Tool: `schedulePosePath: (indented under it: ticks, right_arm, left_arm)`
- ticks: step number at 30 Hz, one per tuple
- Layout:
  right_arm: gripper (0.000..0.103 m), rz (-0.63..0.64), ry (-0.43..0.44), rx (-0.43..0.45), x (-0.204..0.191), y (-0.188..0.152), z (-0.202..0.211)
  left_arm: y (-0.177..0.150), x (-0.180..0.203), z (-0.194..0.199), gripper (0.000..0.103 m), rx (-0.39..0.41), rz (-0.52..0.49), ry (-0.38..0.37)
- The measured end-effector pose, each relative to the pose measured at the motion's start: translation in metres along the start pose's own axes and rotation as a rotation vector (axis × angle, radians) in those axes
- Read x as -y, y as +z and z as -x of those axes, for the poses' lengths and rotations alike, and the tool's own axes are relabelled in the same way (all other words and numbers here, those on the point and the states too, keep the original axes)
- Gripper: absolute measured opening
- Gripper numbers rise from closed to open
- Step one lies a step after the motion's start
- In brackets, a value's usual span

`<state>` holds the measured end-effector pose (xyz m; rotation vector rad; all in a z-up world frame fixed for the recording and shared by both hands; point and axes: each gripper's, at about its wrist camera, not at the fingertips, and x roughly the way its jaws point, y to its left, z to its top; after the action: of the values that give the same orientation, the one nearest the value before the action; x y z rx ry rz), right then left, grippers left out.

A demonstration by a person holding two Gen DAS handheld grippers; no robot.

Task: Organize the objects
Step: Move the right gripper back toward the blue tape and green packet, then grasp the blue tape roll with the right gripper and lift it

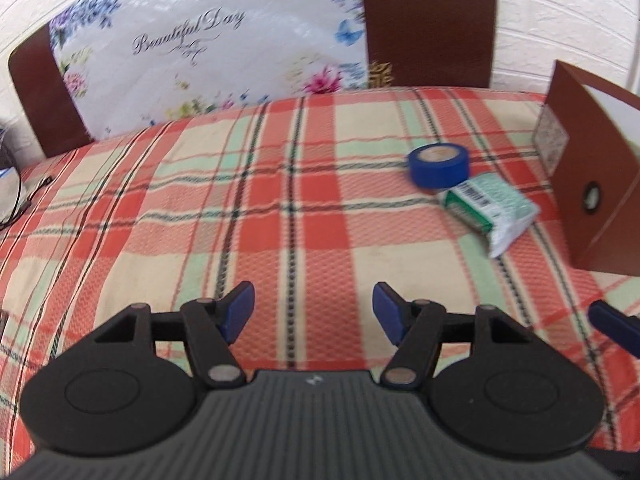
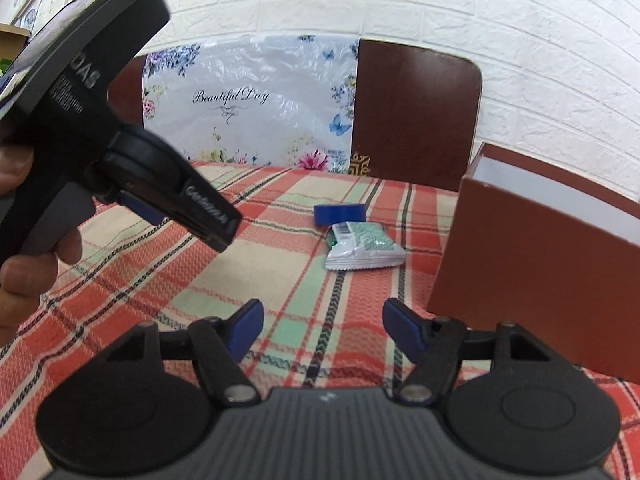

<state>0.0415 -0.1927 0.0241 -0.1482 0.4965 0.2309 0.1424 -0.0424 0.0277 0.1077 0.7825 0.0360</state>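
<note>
A blue tape roll [image 1: 439, 165] lies on the plaid tablecloth, with a green and white packet [image 1: 493, 206] touching its near side. A brown open box [image 1: 592, 184] stands just right of them. My left gripper [image 1: 313, 312] is open and empty, above the cloth, well short and left of the tape. My right gripper [image 2: 322, 330] is open and empty, with the packet [image 2: 362, 246] and tape [image 2: 339, 213] ahead of it and the box [image 2: 536, 264] to its right. The left gripper's body [image 2: 120, 152] fills the right wrist view's upper left.
The plaid tablecloth [image 1: 200, 216] covers the table. Two brown chair backs [image 2: 416, 112] stand at the far edge, one draped with a flowered plastic bag [image 2: 248, 104]. A black cable [image 1: 24, 204] lies at the left edge. A white brick wall is behind.
</note>
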Motion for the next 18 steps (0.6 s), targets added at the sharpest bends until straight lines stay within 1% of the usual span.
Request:
schedulePosePath:
  ticks: [2, 3, 4, 5, 7, 8, 9, 10, 13, 15, 16, 18]
  right_arm:
    - [0.067, 0.002, -0.001, -0.014, -0.003, -0.001, -0.009]
    - [0.067, 0.004, -0.001, -0.019, -0.003, -0.001, -0.022]
    - [0.068, 0.006, -0.002, -0.021, -0.004, -0.001, -0.024]
    - [0.068, 0.01, -0.003, -0.021, -0.007, -0.001, -0.025]
    - [0.068, 0.022, -0.006, -0.02, -0.009, 0.005, -0.036]
    - [0.068, 0.028, -0.01, -0.016, -0.01, 0.008, -0.039]
    - [0.068, 0.034, -0.014, -0.011, -0.012, 0.011, -0.043]
    - [0.068, 0.041, -0.017, -0.005, -0.013, 0.014, -0.046]
    - [0.068, 0.073, -0.027, 0.029, -0.018, 0.026, -0.058]
    - [0.068, 0.085, -0.04, 0.057, -0.018, 0.036, -0.071]
    - [0.07, 0.084, -0.056, 0.071, -0.017, 0.042, -0.079]
    - [0.078, 0.069, -0.097, 0.085, -0.012, 0.054, -0.097]
  left_arm:
    - [-0.004, -0.01, -0.009, 0.068, -0.01, 0.016, 0.014]
    - [-0.006, -0.016, -0.015, 0.072, -0.014, 0.026, 0.022]
    - [-0.009, -0.023, -0.02, 0.082, -0.003, 0.041, 0.018]
    - [-0.012, -0.03, -0.023, 0.087, 0.023, 0.055, 0.012]
    - [-0.024, -0.041, -0.03, 0.103, 0.095, 0.056, -0.007]
    - [-0.029, -0.048, -0.032, 0.103, 0.133, 0.065, -0.035]
    - [-0.03, -0.055, -0.032, 0.103, 0.141, 0.103, -0.072]
    - [-0.027, -0.056, -0.032, 0.103, 0.138, 0.112, -0.074]
    - [-0.026, -0.047, -0.033, 0.103, 0.144, 0.078, -0.042]
    - [-0.026, -0.049, -0.033, 0.103, 0.145, 0.086, -0.049]
    - [-0.026, -0.048, -0.033, 0.103, 0.147, 0.088, -0.051]
    - [-0.028, -0.049, -0.034, 0.103, 0.151, 0.088, -0.049]
